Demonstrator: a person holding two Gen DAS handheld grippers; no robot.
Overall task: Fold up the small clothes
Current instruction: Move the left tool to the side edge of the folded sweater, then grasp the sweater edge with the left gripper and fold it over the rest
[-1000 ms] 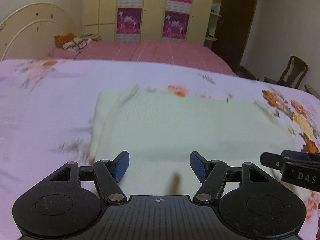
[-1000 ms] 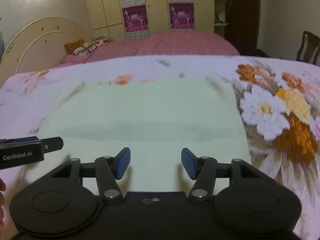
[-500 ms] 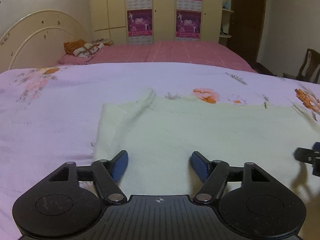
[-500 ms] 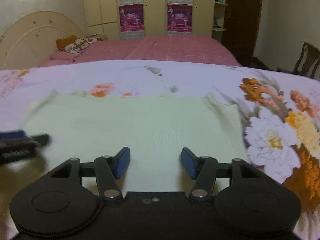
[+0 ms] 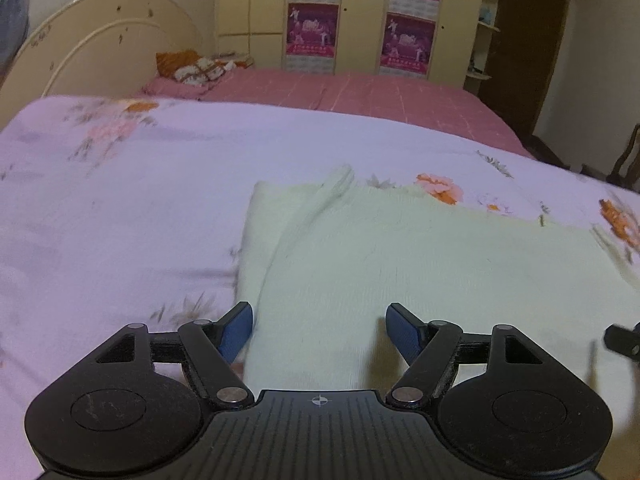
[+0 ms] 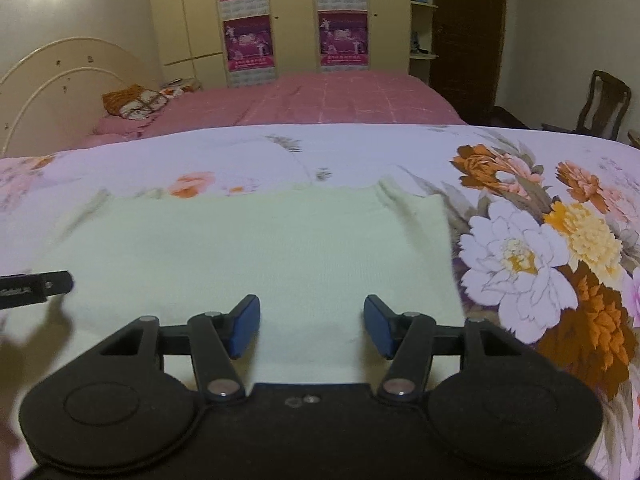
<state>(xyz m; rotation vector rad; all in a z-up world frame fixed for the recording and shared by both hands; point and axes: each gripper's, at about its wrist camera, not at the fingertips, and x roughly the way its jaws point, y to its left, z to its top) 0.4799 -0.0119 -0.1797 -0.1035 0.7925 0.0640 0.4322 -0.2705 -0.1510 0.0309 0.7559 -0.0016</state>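
Cloth (image 5: 420, 280) lies flat on the bed (image 5: 120, 220), long side crosswise, its near edge just ahead of both grippers' spread, empty jaws.

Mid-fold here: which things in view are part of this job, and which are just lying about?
Job:
- pale green garment, flat on the floral bedspread
- left tongs, open above its near left corner
- right tongs, open above its near right edge

Lying about:
- pink bed
- orange pillow
- posters
- chair
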